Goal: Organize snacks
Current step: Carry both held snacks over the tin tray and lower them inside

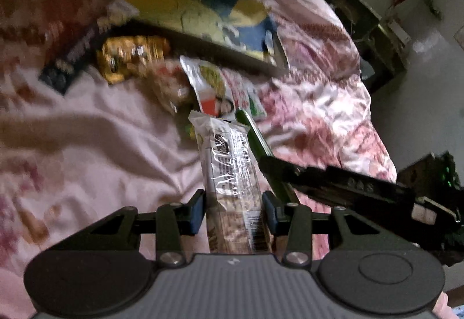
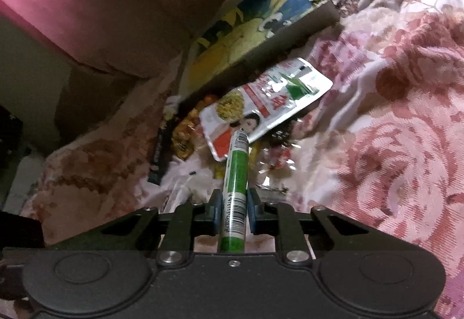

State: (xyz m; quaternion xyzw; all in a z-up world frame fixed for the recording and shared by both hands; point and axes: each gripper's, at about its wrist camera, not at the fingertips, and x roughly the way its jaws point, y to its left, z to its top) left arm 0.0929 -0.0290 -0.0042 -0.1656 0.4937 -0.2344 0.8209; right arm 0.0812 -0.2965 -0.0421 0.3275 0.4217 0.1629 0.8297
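My left gripper (image 1: 234,210) is shut on a long clear-wrapped snack bar (image 1: 232,171) with black lettering, held above the bed. My right gripper (image 2: 234,207) is shut on a green and white snack stick (image 2: 236,177) with a barcode; that stick and the right gripper also show in the left wrist view (image 1: 256,142), just right of the bar. Ahead lie a white snack pouch with a woman's face (image 2: 261,104), a gold-wrapped snack (image 1: 132,56), a dark flat bar (image 1: 74,58) and a shallow cardboard box with a blue and yellow print (image 1: 203,14).
Everything lies on a bed with a pink floral cover (image 2: 391,116). A pink pillow (image 2: 87,0) stands behind the box. In the left wrist view the bed's right edge drops to a pale floor (image 1: 420,72) with dark furniture (image 1: 362,29).
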